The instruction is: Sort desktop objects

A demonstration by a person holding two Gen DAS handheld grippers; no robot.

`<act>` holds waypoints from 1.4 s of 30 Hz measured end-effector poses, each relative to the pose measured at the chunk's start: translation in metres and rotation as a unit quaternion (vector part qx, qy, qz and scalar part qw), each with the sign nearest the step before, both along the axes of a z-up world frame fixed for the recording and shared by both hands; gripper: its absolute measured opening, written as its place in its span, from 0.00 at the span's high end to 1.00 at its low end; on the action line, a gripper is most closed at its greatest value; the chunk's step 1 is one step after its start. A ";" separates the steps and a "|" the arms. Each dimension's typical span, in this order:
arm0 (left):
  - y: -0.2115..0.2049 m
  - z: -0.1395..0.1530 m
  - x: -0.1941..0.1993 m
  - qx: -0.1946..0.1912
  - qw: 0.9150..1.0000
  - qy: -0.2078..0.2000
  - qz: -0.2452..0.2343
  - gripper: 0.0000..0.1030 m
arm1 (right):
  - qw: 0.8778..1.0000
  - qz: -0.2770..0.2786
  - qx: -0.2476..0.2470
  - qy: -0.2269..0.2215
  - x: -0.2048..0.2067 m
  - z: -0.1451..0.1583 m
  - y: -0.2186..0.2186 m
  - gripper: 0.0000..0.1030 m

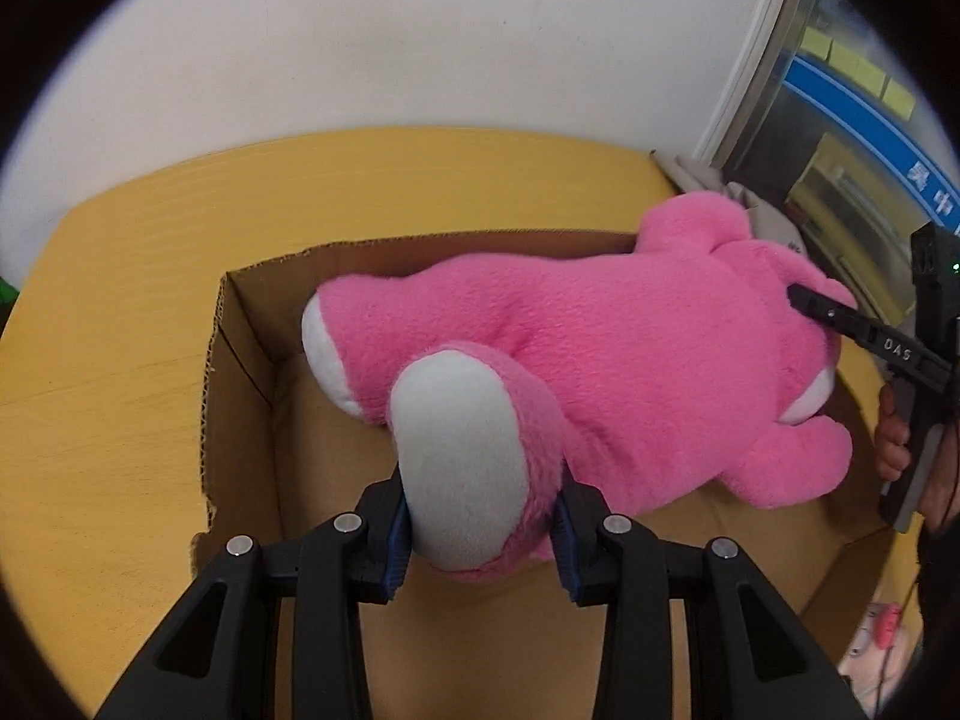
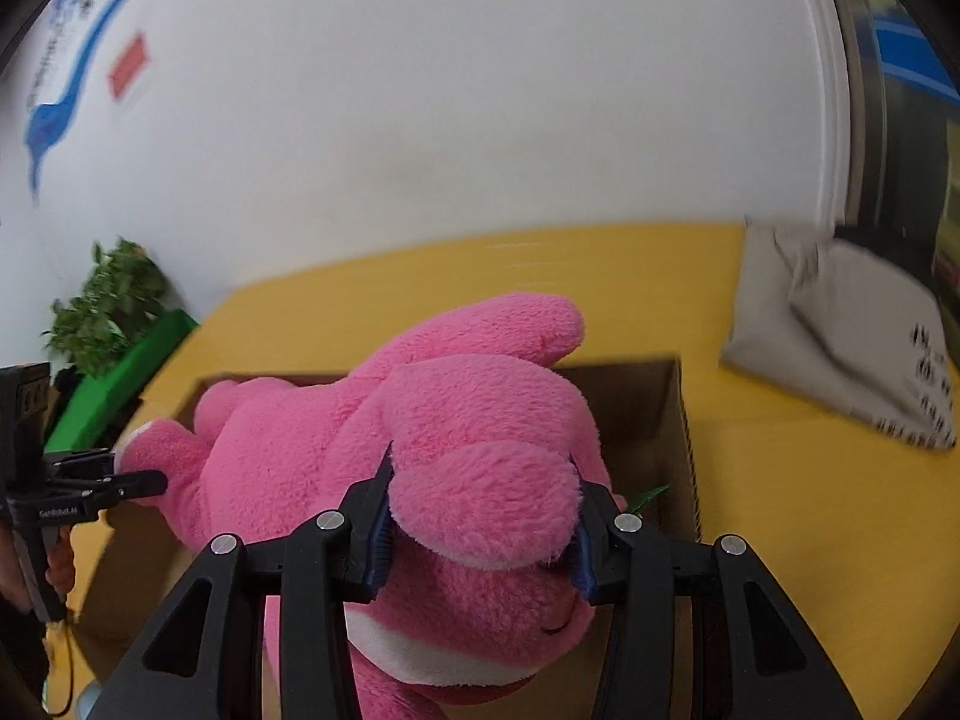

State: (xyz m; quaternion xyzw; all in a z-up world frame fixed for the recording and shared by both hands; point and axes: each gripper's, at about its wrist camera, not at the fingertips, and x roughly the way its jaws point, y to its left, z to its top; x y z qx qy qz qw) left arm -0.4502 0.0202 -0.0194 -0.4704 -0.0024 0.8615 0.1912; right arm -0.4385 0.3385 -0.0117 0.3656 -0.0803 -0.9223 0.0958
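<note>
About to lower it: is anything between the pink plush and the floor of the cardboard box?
Nothing visible blocks it. The pink plush, held by the left gripper and right gripper, hangs over the open cardboard box. A green leaf shows at one inner wall; the floor beneath is hidden.

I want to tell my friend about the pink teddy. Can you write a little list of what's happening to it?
toy: pink plush bear, fluffy, with white patches
where: held over the open cardboard box, not lying in it yet
left hand-held gripper: squeezes one white-soled foot
right hand-held gripper: squeezes a rounded pink part at the bear's head end
table: yellow, the box sits on it
nearby: grey bag, green plant
inside the box: mostly hidden by the bear
</note>
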 end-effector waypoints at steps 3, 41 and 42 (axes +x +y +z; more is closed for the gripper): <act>-0.002 -0.006 -0.003 -0.003 1.000 -0.011 0.013 0.60 | 1.000 -0.014 -0.012 -0.017 -0.003 -0.010 0.008 0.47; -0.046 0.029 0.122 -0.050 0.997 0.039 -0.049 0.47 | 0.990 0.139 0.035 0.006 0.131 0.052 0.001 0.01; -0.043 0.021 0.127 -0.050 0.997 0.028 -0.060 0.47 | 0.986 0.159 0.044 -0.007 0.137 0.045 -0.006 0.01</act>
